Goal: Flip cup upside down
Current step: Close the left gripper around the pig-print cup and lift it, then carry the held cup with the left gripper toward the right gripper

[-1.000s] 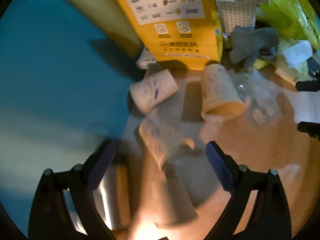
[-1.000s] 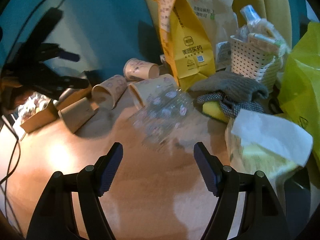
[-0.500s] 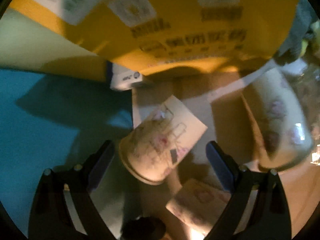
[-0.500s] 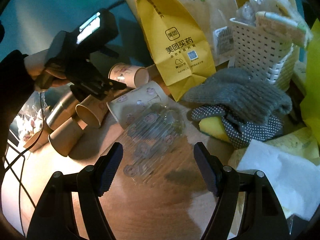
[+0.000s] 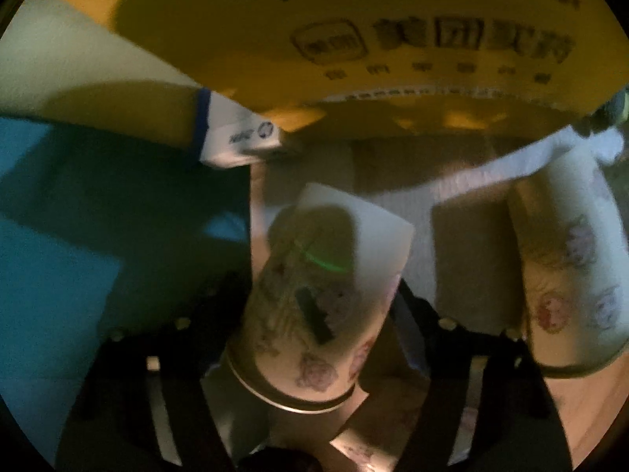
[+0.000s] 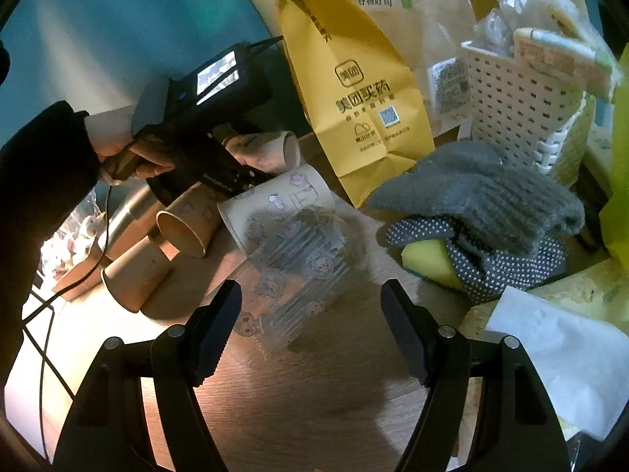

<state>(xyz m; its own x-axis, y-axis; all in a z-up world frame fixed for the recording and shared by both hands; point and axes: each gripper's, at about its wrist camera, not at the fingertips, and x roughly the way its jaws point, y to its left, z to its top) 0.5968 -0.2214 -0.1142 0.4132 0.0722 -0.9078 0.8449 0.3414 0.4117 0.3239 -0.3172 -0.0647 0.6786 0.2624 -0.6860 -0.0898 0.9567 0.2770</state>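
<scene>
Paper cups: five are lying on their sides on the wooden table; the printed cup being gripped is the rearmost one, resting by the yellow paper bag.
Clear cup: one transparent printed cup is lying on its side ahead of the right gripper.
Left gripper: its fingers are pressing both sides of the printed cup near the rim, though the view is dim and blurred, so contact is probable rather than certain.
Right gripper: its fingers are standing spread apart above the table, touching nothing.
Neighbouring cups: a second printed cup is lying just beside the gripped one; two plain brown cups are lying to the left.
Metal cylinder: one is lying behind the brown cups.
Obstructions: the yellow paper bag is standing close behind the gripped cup; one white perforated basket, grey gloves and a yellow sponge are crowding the right side.
</scene>
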